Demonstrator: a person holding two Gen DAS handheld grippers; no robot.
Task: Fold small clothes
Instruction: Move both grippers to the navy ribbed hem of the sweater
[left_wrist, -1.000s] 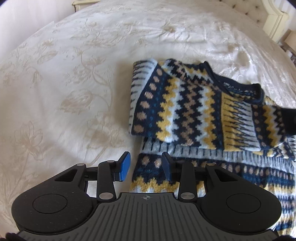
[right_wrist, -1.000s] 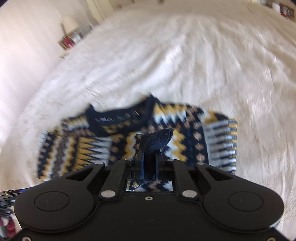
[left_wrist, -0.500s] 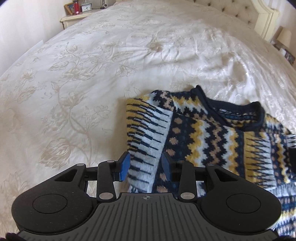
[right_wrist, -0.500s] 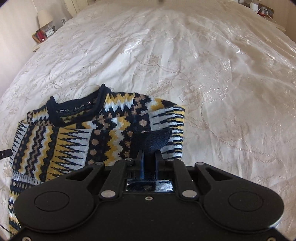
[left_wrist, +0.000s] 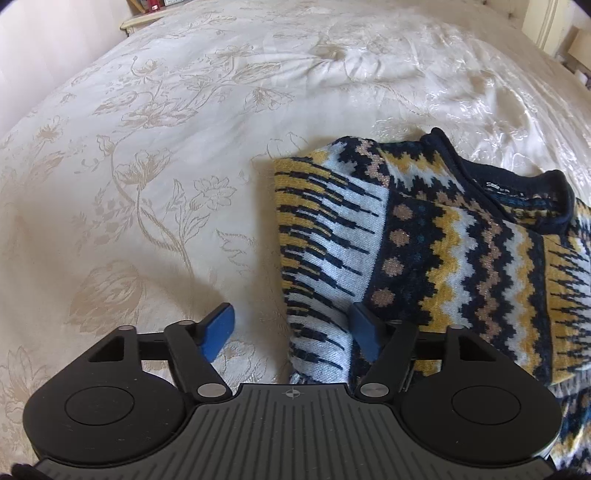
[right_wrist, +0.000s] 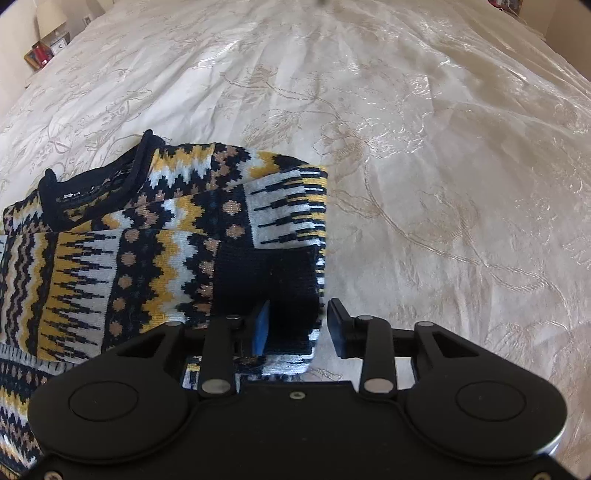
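Folded zigzag-knit sweater (left_wrist: 461, 251) on glossy floral-embroidered bedspread (left_wrist: 147, 166), left claw (left_wrist: 291, 332) and right claw (right_wrist: 297, 326) just spreading, knit edges between unpinched

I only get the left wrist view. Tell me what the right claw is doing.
Observer: The right claw is open. Its jaws have just been opening, and the navy cuff sits between them, unpinched.
Operator: Say where that cuff lies.
Observer: On top of the folded sweater, at its edge nearest the bare bedspread.
Operator: Report anything beyond the bedspread.
Observer: A lamp stands past its far left corner.
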